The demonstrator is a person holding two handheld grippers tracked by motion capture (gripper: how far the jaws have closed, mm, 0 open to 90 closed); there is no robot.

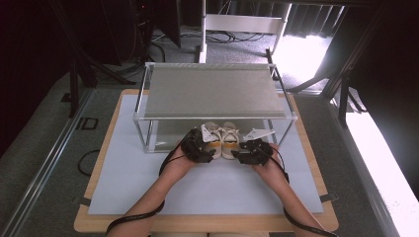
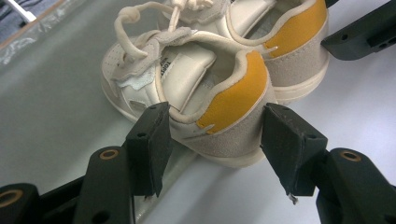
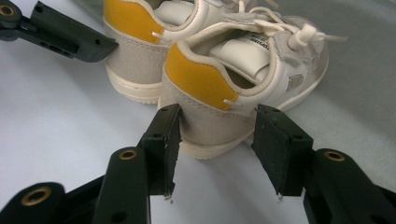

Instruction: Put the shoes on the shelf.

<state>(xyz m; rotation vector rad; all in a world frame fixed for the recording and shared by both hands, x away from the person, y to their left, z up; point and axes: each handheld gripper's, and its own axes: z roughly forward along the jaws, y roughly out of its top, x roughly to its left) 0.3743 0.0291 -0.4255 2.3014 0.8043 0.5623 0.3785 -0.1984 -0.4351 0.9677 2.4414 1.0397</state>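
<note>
A pair of small cream shoes with yellow heel patches stands side by side at the front of the rack's lower grey shelf [image 2: 56, 93], toes inward and heels over the white mat. My left gripper [image 1: 201, 148] [image 2: 217, 126] has its jaws against both sides of the left shoe's [image 1: 214, 137] [image 2: 224, 102] heel. My right gripper [image 1: 251, 151] [image 3: 217, 119] grips the heel of the right shoe [image 1: 230, 139] [image 3: 205, 88] the same way. In each gripper view, a black jaw of the other gripper lies beside the neighbouring shoe.
A metal-framed rack with a flat grey top shelf [image 1: 212, 91] stands at the back of the white mat [image 1: 148, 177], which covers a wooden table [image 1: 96, 173]. Its front posts flank the shoes. Black cables trail from both grippers along the forearms.
</note>
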